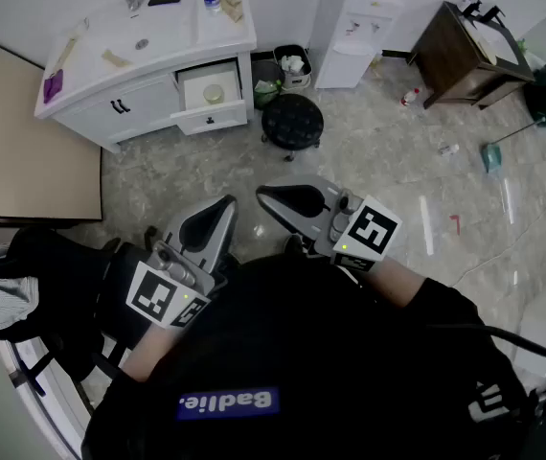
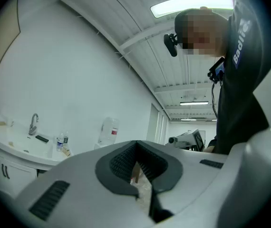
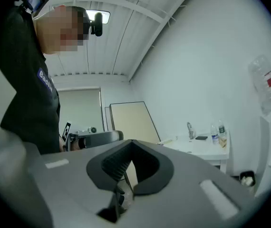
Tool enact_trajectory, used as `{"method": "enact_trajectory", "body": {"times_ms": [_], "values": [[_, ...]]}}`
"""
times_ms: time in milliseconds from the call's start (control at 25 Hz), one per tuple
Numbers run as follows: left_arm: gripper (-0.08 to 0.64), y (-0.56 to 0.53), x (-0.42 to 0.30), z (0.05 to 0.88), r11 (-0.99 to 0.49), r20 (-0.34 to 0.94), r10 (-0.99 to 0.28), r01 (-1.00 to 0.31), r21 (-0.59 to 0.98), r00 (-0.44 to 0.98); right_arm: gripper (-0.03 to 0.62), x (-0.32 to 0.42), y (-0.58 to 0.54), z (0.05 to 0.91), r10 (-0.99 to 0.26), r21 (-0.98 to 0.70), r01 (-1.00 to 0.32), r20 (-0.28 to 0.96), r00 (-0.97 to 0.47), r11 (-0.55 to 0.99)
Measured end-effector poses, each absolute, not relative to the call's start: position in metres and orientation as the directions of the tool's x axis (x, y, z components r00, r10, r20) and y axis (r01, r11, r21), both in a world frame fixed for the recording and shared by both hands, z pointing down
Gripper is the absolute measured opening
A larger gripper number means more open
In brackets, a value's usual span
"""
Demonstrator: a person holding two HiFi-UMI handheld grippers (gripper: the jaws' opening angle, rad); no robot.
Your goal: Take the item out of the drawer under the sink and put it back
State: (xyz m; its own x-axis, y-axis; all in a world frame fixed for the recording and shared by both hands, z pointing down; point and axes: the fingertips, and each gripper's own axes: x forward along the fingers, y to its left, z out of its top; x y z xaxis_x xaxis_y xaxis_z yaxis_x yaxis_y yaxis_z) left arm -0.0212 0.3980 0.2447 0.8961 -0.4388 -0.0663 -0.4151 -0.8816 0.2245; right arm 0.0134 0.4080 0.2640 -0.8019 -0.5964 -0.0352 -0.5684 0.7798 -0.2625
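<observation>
1. Head view: bright, even indoor light; the pale floor (image 1: 398,151) shows soft streaks of sheen, and shadows are faint
2. A ceiling light (image 2: 192,4) glares white in the left gripper view
3. Both gripper views bend strongly, with black corners
4. Near the lens, the left gripper (image 2: 136,144) and right gripper (image 3: 131,142) look soft and dim
</observation>
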Motion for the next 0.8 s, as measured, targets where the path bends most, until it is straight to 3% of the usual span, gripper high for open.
{"method": "enact_trajectory", "body": {"times_ms": [800], "values": [[0.005, 0.381, -0.01, 0.249, -0.862, -0.062, -0.481, -0.458, 0.219, 0.875, 0.002, 0.026, 0.386, 0.268, -0.57, -0.265, -0.539, -0.051, -0.82, 0.799]]}}
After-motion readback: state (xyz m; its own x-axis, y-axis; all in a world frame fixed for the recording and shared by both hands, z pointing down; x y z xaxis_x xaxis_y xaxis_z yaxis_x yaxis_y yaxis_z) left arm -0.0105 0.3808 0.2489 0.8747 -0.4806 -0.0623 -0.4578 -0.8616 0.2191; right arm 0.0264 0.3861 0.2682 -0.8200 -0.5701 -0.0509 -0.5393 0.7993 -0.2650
